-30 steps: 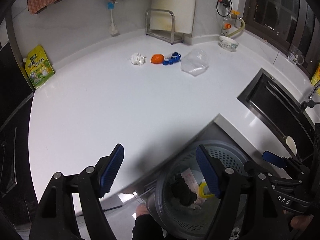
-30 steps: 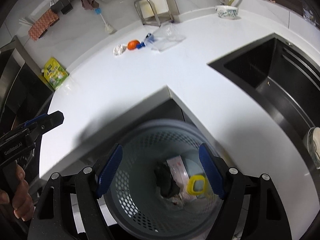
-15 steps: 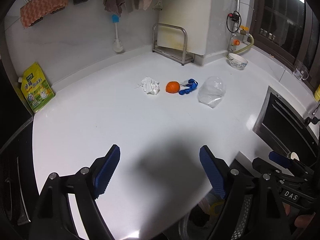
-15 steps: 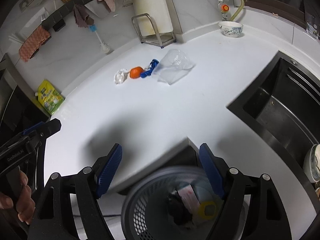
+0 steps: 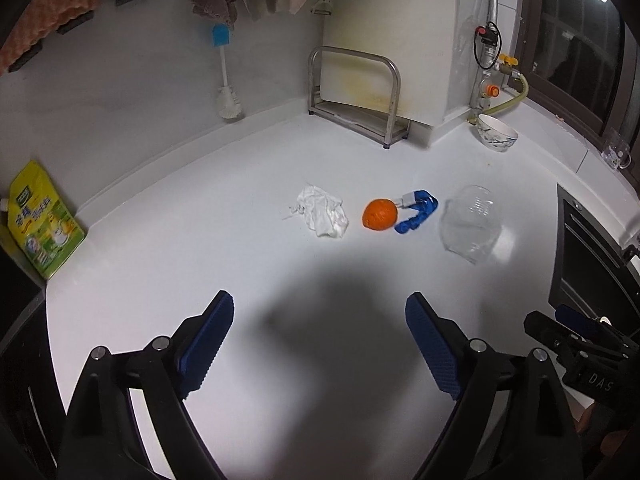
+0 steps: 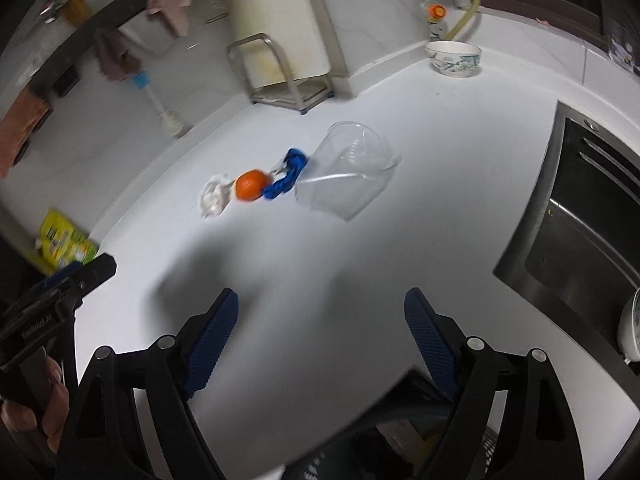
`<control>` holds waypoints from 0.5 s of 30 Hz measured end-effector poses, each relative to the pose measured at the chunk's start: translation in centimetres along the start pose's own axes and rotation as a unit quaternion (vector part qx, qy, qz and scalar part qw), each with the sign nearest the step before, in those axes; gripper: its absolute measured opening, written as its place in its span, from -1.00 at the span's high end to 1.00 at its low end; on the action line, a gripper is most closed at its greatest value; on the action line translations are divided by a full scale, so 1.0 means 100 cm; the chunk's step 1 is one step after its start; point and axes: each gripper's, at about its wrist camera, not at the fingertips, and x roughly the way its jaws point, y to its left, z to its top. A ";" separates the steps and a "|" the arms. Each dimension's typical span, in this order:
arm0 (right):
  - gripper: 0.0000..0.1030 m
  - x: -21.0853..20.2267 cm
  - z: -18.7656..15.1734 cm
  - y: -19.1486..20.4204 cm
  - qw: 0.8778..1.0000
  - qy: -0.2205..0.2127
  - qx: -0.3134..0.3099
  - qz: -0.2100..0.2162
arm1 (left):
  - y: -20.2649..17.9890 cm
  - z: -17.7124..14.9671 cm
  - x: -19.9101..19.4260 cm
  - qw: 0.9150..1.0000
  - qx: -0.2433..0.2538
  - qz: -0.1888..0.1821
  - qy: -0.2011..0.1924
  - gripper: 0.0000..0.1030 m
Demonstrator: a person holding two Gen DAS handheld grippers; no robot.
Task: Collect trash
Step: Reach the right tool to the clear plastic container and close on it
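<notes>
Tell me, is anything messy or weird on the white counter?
Yes. A crumpled white tissue, an orange, a blue wrapper and a clear plastic container tipped on its side lie in a loose row mid-counter, like litter.

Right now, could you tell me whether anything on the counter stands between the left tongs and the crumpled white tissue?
Nothing visible does. Only bare white countertop lies between the empty, opening left tongs and the crumpled white tissue.
</notes>
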 end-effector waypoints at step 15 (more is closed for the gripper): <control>-0.58 0.067 0.054 0.014 0.997 -0.004 0.039 -0.060 | 0.020 0.040 0.081 0.999 0.023 -0.034 0.020 -0.74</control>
